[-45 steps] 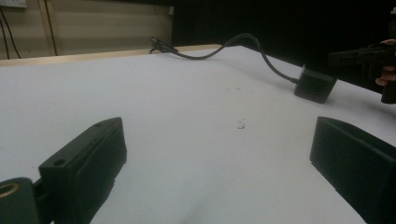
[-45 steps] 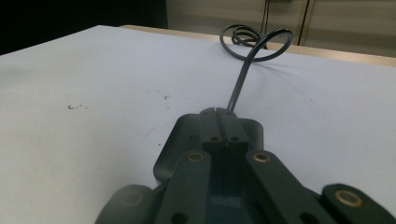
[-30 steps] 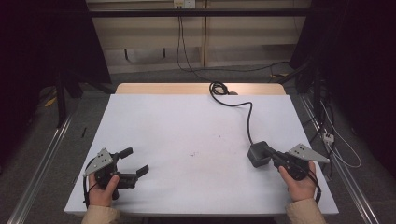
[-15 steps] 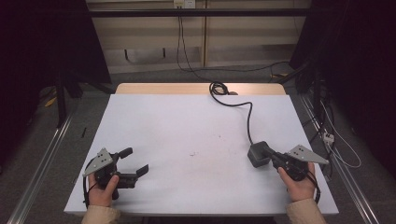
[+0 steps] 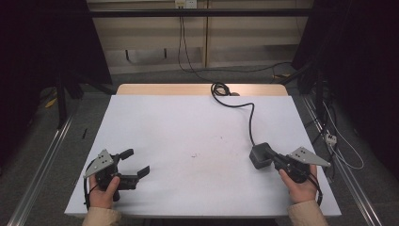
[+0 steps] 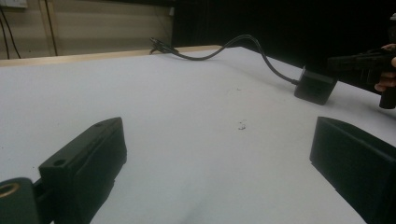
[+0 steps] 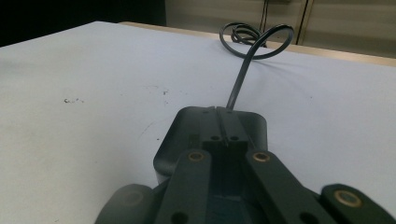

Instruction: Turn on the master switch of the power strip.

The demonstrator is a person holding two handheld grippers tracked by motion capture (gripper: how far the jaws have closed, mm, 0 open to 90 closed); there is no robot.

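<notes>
A black power adapter [image 5: 261,154] lies on the white table [image 5: 188,122] at the right, and its black cable [image 5: 251,120] runs to a coil at the far edge. My right gripper [image 5: 276,160] is shut, its joined jaws resting over the adapter's top [image 7: 177,140] with nothing between them. In the right gripper view the shut tips [image 7: 219,123] point along the cable [image 7: 243,70]. My left gripper [image 5: 136,162] stands open near the front left, jaws wide apart [image 6: 219,158] over bare table. The left gripper view shows the adapter [image 6: 315,86] and the other gripper [image 6: 355,63] farther off.
Small dark specks [image 5: 194,154] mark the table's middle. The cable's coil [image 5: 219,89] sits on the wooden strip at the far edge. Metal rails [image 5: 42,160] run along both sides of the table, and loose cables [image 5: 339,141] lie on the floor at right.
</notes>
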